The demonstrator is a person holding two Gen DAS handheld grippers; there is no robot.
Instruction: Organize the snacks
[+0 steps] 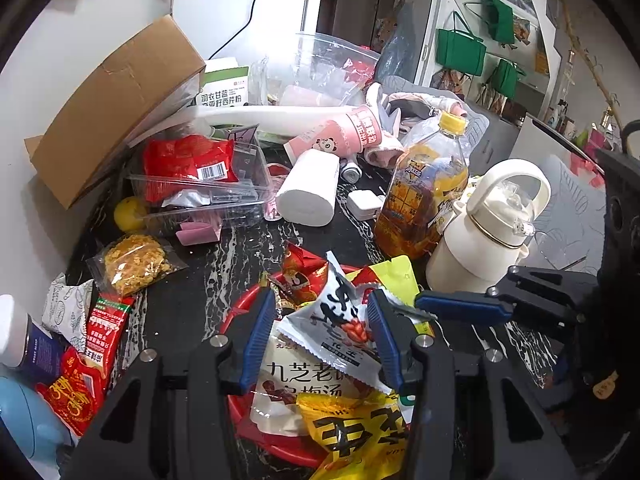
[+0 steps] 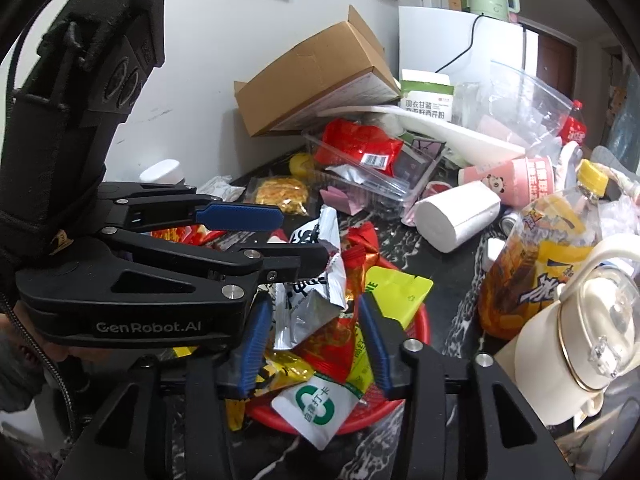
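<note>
A red round tray [image 1: 240,312] [image 2: 420,322] on the black marble counter holds a heap of snack packets. My left gripper [image 1: 322,338] is open, its blue fingers either side of a silver-white peanut packet [image 1: 340,320] [image 2: 316,288] on top of the heap. It shows from the side in the right wrist view, its fingers [image 2: 240,216] spread around the packet's top edge. My right gripper [image 2: 316,344] is open and empty above the heap, over red and yellow packets. A clear bag of yellow snack [image 1: 134,262] and red packets [image 1: 102,332] lie left of the tray.
A cream kettle [image 1: 488,228] and an orange drink bottle [image 1: 428,192] stand right of the tray. Behind are a paper roll [image 1: 310,188], a clear plastic box [image 1: 200,188] with a red packet, a pink cup [image 1: 344,132], a cardboard box [image 1: 116,104] and the wall.
</note>
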